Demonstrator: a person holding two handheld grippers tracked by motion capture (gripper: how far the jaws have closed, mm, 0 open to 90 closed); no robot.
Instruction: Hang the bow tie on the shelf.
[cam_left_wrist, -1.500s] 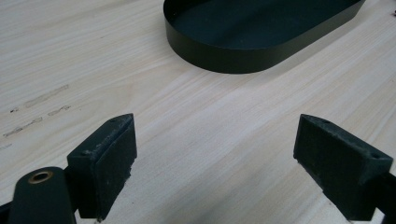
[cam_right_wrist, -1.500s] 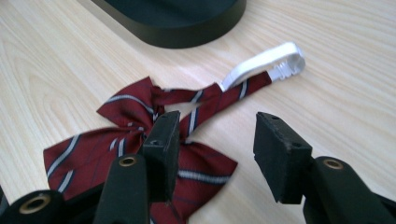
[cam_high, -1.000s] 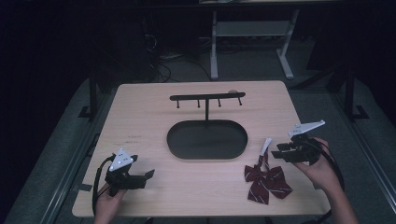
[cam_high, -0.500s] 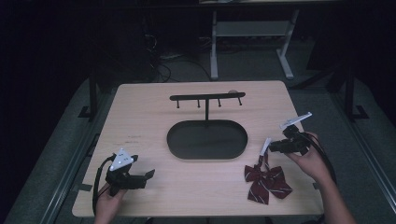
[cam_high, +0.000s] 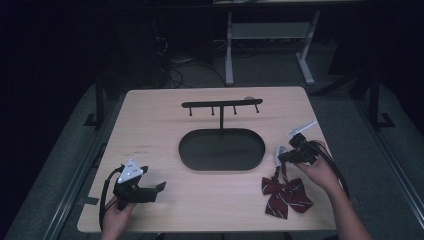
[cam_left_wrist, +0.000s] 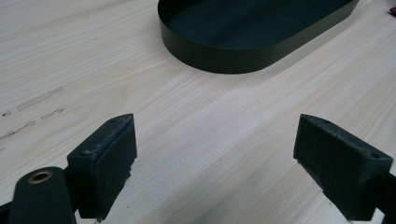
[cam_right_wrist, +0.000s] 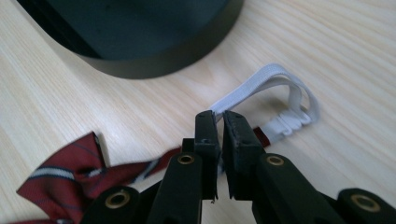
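The right gripper is clamped on the white elastic strap of the red striped bow tie, lower right of the surface. The left gripper, lower left, stands apart near the black oval tray.

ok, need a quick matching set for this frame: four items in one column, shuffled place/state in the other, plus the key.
Items
1. left gripper
2. right gripper
3. bow tie
4. hook rack

States
A. lies flat on the table near the front right edge
B. jaws wide apart over bare wood, holding nothing
C. stands upright from the black oval tray, hooks bare
D. jaws pinched together on the white elastic strap

Pairs: 1-B, 2-D, 3-A, 4-C
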